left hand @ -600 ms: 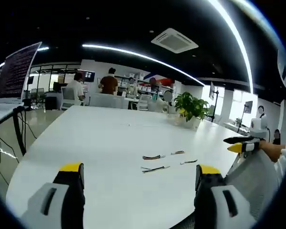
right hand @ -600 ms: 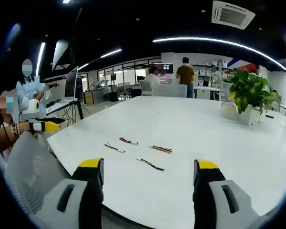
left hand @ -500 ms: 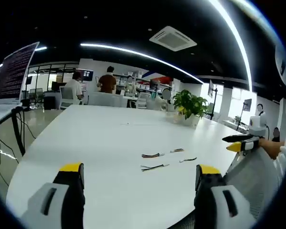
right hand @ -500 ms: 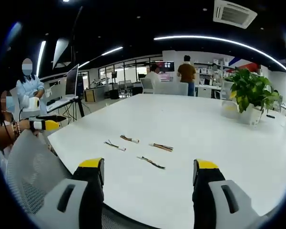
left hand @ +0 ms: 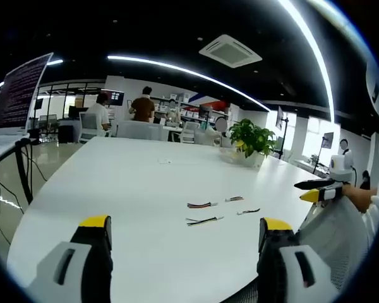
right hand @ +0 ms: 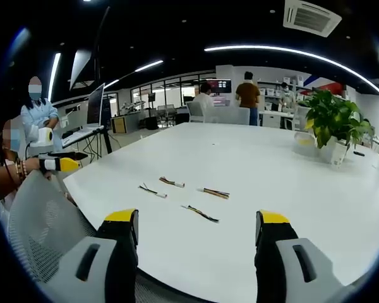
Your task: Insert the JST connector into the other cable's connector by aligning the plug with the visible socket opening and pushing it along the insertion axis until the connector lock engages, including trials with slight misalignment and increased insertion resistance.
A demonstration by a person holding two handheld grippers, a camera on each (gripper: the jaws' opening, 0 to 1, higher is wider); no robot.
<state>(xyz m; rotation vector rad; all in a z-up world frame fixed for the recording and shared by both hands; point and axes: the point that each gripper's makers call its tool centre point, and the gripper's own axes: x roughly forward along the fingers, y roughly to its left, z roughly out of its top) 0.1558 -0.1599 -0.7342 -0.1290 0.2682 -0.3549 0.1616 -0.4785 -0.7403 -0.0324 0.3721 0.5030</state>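
I hold my left gripper [left hand: 183, 230] and my right gripper [right hand: 196, 227] over the near edge of the white surface [left hand: 126, 183], and on both the fingers are spread wide with nothing between them. The four short cables lie loose together in the middle of the surface, well apart from my fingers: in the right gripper view the nearest cable [right hand: 200, 214] lies just ahead, with a second cable [right hand: 215, 193] beyond it and two more, a third cable [right hand: 170, 182] and a fourth cable [right hand: 152, 190], off to the left. The step in hand, as I judge it, is the reach and pick-up, one cable for each gripper. To do it well I should come down low and flat and pinch each one on the hard plastic end, not on the wires, so plug and socket can be lined up squarely afterwards. The cables look like thin bundles of coloured wire with small pale plastic ends; which end is plug and which socket is too small to tell. The surface is smooth and glossy, so a light cable may skid when nudged. A mesh chair back [right hand: 41, 221] stands at the near left, and a potted plant [right hand: 331, 123] sits far right.
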